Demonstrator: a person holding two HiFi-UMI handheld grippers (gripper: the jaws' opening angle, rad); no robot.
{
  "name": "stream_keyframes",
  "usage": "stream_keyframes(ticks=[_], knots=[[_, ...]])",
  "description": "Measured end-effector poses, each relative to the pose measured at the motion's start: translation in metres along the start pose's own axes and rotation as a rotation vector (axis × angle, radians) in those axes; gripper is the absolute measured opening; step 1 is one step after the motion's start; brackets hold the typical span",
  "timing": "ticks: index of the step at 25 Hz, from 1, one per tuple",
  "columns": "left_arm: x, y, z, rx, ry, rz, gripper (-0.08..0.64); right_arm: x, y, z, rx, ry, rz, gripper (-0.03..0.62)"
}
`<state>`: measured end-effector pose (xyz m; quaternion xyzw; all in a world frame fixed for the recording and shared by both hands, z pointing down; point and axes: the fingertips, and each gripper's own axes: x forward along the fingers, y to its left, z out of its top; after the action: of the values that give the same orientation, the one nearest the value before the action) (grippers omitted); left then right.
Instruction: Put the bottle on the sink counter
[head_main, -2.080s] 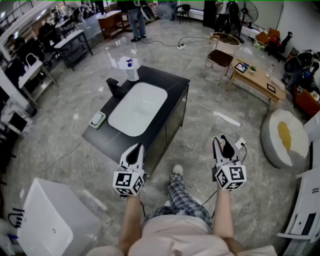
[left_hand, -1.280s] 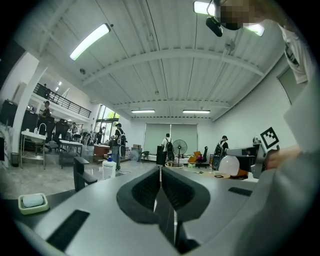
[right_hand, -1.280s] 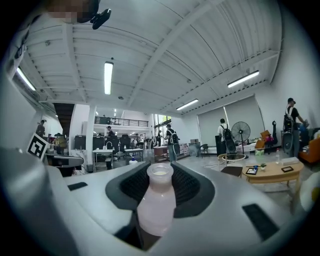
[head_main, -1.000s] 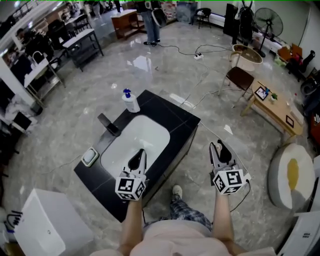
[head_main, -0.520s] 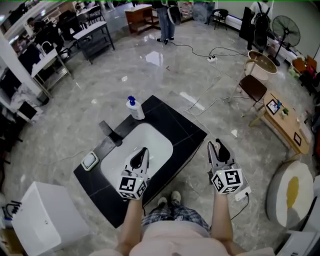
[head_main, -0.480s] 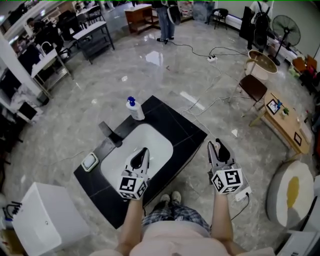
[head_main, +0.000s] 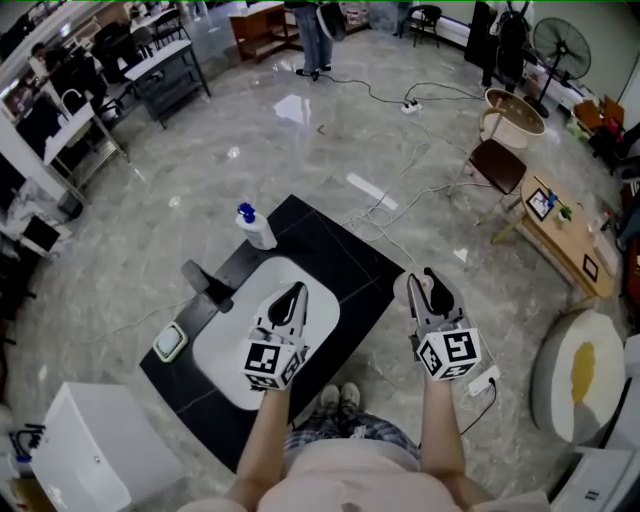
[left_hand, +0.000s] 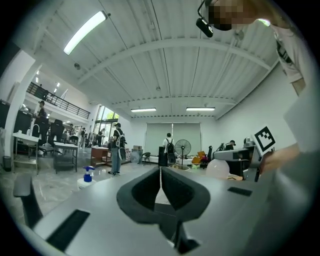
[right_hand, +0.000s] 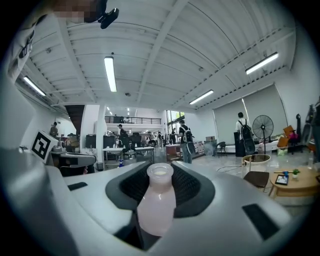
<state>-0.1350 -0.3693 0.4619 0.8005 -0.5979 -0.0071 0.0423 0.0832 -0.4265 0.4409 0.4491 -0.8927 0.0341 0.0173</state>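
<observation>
Gripped by the closed fingers of the right gripper (head_main: 432, 285), right of centre in the head view, over the floor just beside the desk's right corner: a small bottle (right_hand: 156, 200). Milky pink, smooth plastic, rounded shoulders, short neck, thick-lipped open mouth pointing away along the ribbed black fingers. Glossy black desk (head_main: 335, 255), rounded white basin (head_main: 225, 345). Above the basin, left gripper (head_main: 291, 296), fingers pressed together, empty.
</observation>
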Motion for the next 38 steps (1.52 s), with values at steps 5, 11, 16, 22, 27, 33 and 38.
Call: stream_keyframes(ticks=[5,11,16,22,27,33,38], knots=[[0.060,0.006,0.002,0.027,-0.022,-0.042,0.032,0.040,-0.010,-0.008,-0.017,0.009,0.005,0.143],[0.129,0.012,-0.006,0.053,-0.019,-0.090,0.032,0.092,-0.018,-0.024,-0.024,0.013,0.032,0.143],[0.179,0.011,-0.035,0.041,0.002,-0.104,0.032,0.126,-0.028,-0.060,-0.018,0.037,0.030,0.143],[0.220,0.011,-0.093,0.007,0.069,-0.092,0.032,0.153,-0.048,-0.117,-0.005,0.090,0.019,0.143],[0.237,0.003,-0.136,-0.012,0.108,-0.090,0.032,0.164,-0.061,-0.163,0.006,0.135,0.015,0.143],[0.248,-0.010,-0.178,-0.043,0.163,-0.097,0.032,0.171,-0.074,-0.196,0.024,0.171,0.001,0.143],[0.250,-0.013,-0.194,-0.076,0.177,-0.091,0.032,0.175,-0.075,-0.211,0.018,0.182,-0.006,0.144]])
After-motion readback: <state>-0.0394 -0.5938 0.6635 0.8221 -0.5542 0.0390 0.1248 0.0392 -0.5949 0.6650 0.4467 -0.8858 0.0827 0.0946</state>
